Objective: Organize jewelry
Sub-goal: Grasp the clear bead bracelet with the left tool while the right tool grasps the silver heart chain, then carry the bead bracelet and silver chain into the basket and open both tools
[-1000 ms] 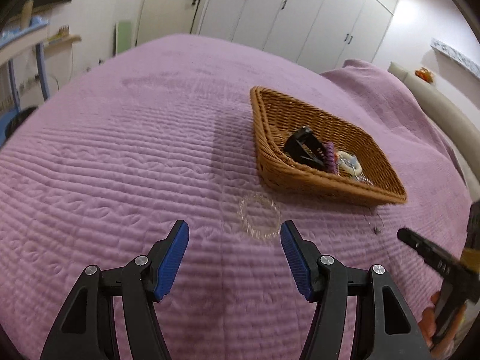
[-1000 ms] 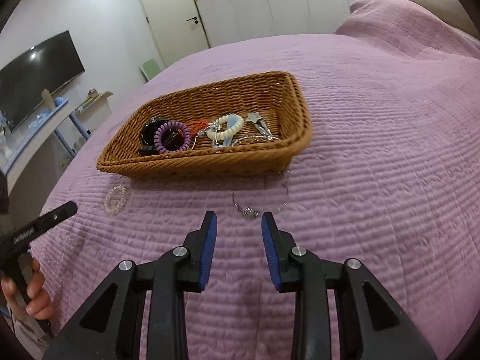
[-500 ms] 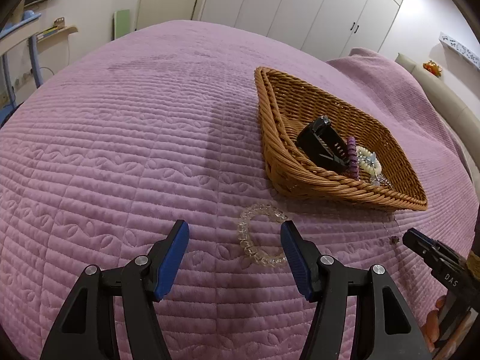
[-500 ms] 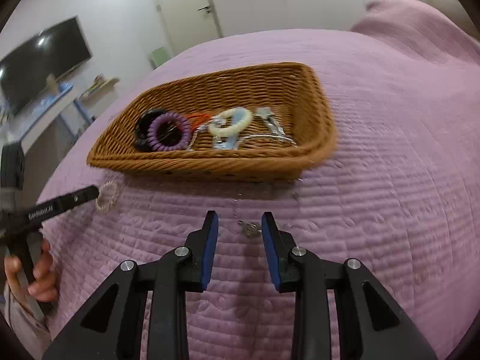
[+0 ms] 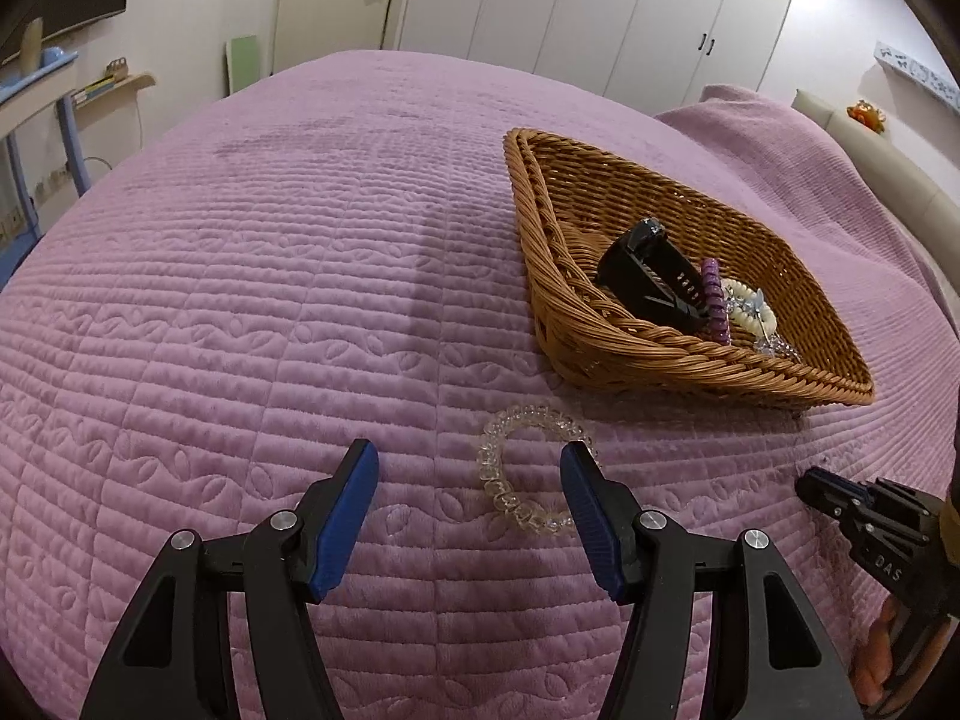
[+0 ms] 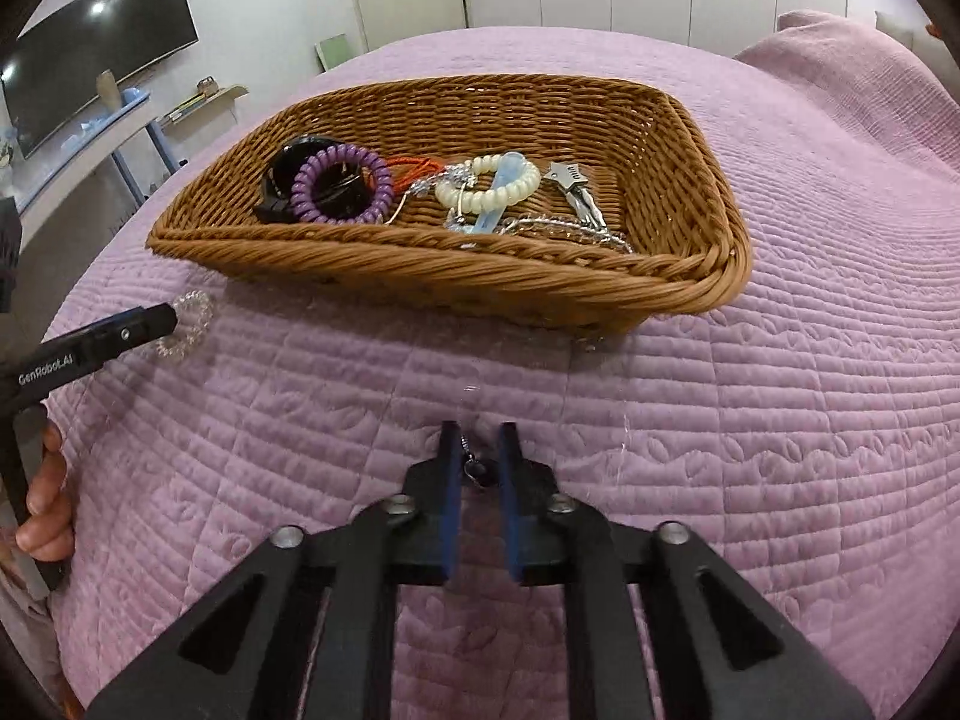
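Note:
A wicker basket (image 5: pixel 660 354) (image 6: pixel 420 258) sits on the purple quilt and holds a black clip (image 5: pixel 648 282), a purple coil tie (image 6: pixel 342 183), a cream coil tie (image 6: pixel 489 189) and silver pieces. A clear coil bracelet (image 5: pixel 528 468) (image 6: pixel 186 324) lies on the quilt just ahead of my open left gripper (image 5: pixel 468 474), close to its right finger. My right gripper (image 6: pixel 477 450) is open narrowly, its fingers on either side of a thin chain necklace with a small pendant (image 6: pixel 477 471) lying on the quilt.
The quilt (image 5: pixel 240 300) covers the whole bed. White wardrobes (image 5: pixel 600 0) stand behind. A TV (image 6: pixel 96 84) and a desk are at the left. The right gripper's tip shows in the left wrist view (image 5: pixel 864 510).
Both grippers have moved forward and down. The left one has come up to the clear bracelet. The right one has narrowed around the necklace pendant.

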{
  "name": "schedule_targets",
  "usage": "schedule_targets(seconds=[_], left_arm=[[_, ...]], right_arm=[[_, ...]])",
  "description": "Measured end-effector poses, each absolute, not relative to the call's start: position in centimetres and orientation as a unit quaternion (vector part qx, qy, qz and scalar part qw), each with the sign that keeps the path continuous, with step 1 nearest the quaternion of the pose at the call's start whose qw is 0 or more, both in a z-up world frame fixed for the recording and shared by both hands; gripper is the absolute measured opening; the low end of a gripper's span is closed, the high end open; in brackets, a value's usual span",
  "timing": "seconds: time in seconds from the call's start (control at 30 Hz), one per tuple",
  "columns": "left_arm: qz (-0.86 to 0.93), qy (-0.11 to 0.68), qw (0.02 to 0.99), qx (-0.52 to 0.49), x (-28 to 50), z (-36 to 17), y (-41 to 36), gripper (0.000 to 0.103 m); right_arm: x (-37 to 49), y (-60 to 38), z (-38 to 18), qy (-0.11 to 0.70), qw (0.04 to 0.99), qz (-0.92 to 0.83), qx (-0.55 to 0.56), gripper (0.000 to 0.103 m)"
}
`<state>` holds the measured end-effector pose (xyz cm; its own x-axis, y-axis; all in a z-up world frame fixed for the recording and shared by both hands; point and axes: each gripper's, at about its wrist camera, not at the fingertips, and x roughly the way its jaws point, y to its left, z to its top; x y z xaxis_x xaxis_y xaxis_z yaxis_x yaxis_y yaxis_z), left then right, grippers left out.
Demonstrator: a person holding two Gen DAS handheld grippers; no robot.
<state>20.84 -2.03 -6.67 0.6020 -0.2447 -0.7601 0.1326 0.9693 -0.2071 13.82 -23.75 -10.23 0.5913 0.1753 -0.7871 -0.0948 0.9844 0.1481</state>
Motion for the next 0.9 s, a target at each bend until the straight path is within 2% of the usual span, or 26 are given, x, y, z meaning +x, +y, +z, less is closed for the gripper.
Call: schedule_targets(seconds=[0.23,0.33,0.43,0.5,0.53,0.57,0.6,0.9], left_arm=[[-0.104,0.432,0.894,-0.058,20.3,-7.0,-2.0,0.064],[-0.096,0.433,0.896,-0.039,20.1,-7.2,-2.7,0.058],[-0.087,0.435,0.896,-0.021,20.1,-7.3,-3.2,0.048],[-0.084,0.435,0.896,-0.016,20.0,-7.3,-3.4,0.033],[-0.087,0.435,0.896,-0.016,20.0,-7.3,-3.5,0.029],[-0.091,0.436,0.895,-0.017,20.0,-7.4,-3.5,0.015],[-0.098,0.439,0.893,-0.017,20.1,-7.4,-3.6,0.009],[-0.128,0.394,0.91,-0.018,17.4,-5.7,-4.0,0.008]], right_arm=[[11.6,-23.1,-10.4,0.44,0.893,0.083,0.049,0.013],[11.4,-22.6,-10.3,0.436,0.895,0.084,0.048,0.013],[10.9,-22.4,-10.3,0.433,0.895,0.091,0.057,0.013],[10.3,-22.1,-10.2,0.428,0.897,0.093,0.061,0.013],[10.1,-22.2,-10.0,0.427,0.897,0.095,0.062,0.013],[10.0,-22.2,-9.8,0.424,0.898,0.097,0.065,0.013],[9.8,-22.2,-9.7,0.422,0.899,0.098,0.066,0.013],[8.3,-23.4,-8.3,0.395,0.9,0.126,0.132,0.013]])
